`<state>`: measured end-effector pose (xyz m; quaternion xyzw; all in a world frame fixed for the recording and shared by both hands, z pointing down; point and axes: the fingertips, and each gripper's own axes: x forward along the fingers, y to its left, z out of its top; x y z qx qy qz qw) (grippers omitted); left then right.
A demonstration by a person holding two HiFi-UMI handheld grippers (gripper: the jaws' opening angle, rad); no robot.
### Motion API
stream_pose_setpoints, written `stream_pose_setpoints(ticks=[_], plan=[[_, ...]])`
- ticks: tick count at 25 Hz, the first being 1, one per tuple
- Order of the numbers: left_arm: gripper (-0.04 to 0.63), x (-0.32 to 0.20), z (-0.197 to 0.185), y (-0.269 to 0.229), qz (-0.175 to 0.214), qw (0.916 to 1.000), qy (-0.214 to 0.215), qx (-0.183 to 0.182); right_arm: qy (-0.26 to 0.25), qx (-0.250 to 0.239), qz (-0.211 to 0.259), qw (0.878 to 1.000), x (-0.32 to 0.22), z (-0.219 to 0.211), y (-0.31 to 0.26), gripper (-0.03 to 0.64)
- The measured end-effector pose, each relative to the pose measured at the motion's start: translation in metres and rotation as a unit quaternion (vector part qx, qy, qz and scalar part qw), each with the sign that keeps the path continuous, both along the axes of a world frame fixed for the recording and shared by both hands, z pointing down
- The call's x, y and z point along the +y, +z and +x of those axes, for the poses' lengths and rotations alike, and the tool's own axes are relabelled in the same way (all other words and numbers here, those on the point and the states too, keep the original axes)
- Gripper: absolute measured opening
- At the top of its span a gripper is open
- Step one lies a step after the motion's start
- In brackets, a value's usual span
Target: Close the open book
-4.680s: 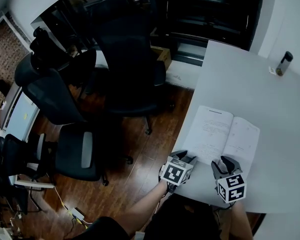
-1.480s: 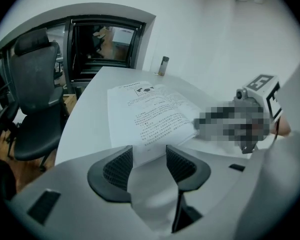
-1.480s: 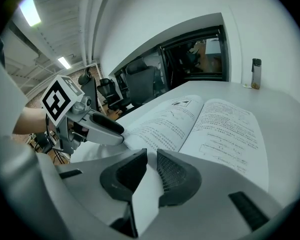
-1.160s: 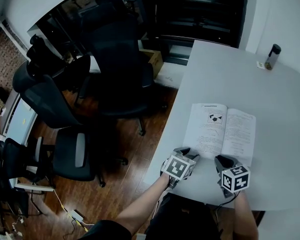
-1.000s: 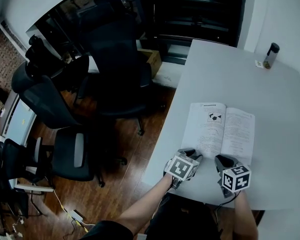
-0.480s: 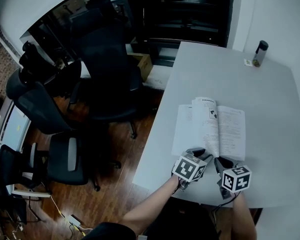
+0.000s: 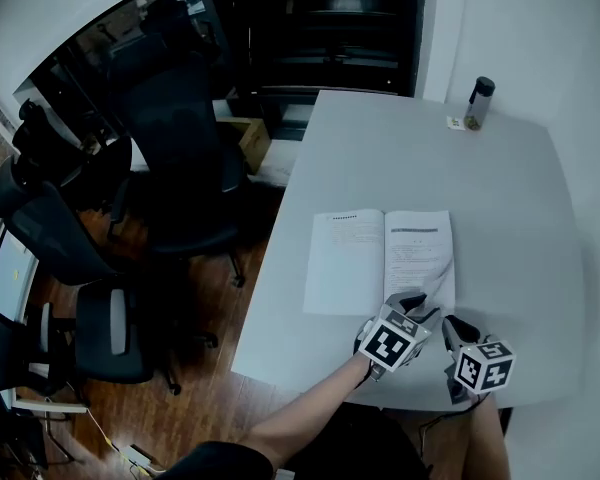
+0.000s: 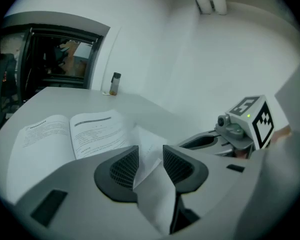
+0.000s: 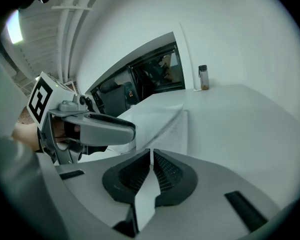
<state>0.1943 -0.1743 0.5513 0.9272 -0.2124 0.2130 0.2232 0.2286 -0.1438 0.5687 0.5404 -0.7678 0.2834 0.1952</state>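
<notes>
The open book (image 7: 380,253) lies flat on the white table (image 7: 510,218) with two printed pages facing up. Both grippers are at its near right corner, where the page's corner (image 7: 435,286) curls up. My right gripper (image 7: 452,326) is shut on a sheet of that page, which runs up between its pads (image 9: 152,159). My left gripper (image 7: 412,305) is beside it on the left. Its jaws stand apart, and a folded bit of page (image 8: 150,156) passes loosely between them. The book (image 8: 65,134) also shows in the left gripper view. In the right gripper view the lifted page (image 9: 155,119) shows.
A small dark bottle (image 7: 477,101) stands at the table's far right corner, also in the gripper views (image 8: 115,83) (image 9: 203,77). Black office chairs (image 7: 170,158) crowd the wooden floor left of the table. The table's near edge (image 7: 310,373) runs just below the grippers.
A leaf that stood upright over the spine half a second ago now lies flat on the right, and a new spread shows. Both grippers moved right along the book's near edge.
</notes>
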Motion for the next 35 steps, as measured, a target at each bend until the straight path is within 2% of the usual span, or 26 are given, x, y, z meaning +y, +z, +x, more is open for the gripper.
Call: stream_pose_setpoints(ticks=[4,7,13,19,25,29,31,33,35], plan=[[0.156,0.018,0.008,-0.005,-0.002,0.9998,0.019,0.000,0.018,0.007,0.029,0.999,-0.005,0.020,-0.023,0.024],[0.156,0.021,-0.010,-0.001,-0.005,0.9999,0.007,-0.008,0.000,0.014,0.054,0.998,-0.019,0.009,-0.040,0.025],[0.156,0.004,-0.090,0.023,-0.016,0.9967,-0.066,-0.044,-0.098,0.025,0.049,0.994,-0.038,-0.071,-0.032,0.025],[0.156,-0.006,-0.176,0.040,-0.032,0.9879,-0.127,-0.083,-0.187,0.039,0.030,0.981,-0.045,-0.151,-0.010,0.046],[0.156,-0.009,-0.239,0.053,-0.043,0.9785,-0.173,-0.103,-0.280,0.091,0.021,0.956,-0.046,-0.218,0.011,0.125],[0.156,-0.005,-0.262,0.063,-0.056,0.9748,-0.182,-0.116,-0.357,0.167,0.021,0.919,-0.046,-0.251,0.030,0.200],[0.156,-0.005,-0.270,0.065,-0.058,0.9739,-0.185,-0.119,-0.384,0.192,0.018,0.903,-0.048,-0.263,0.038,0.202],[0.156,-0.006,-0.276,0.066,-0.059,0.9731,-0.188,-0.120,-0.395,0.204,0.005,0.896,-0.049,-0.268,0.046,0.202],[0.156,-0.006,-0.280,0.067,-0.061,0.9729,-0.187,-0.121,-0.394,0.214,-0.008,0.894,-0.050,-0.268,0.054,0.202]])
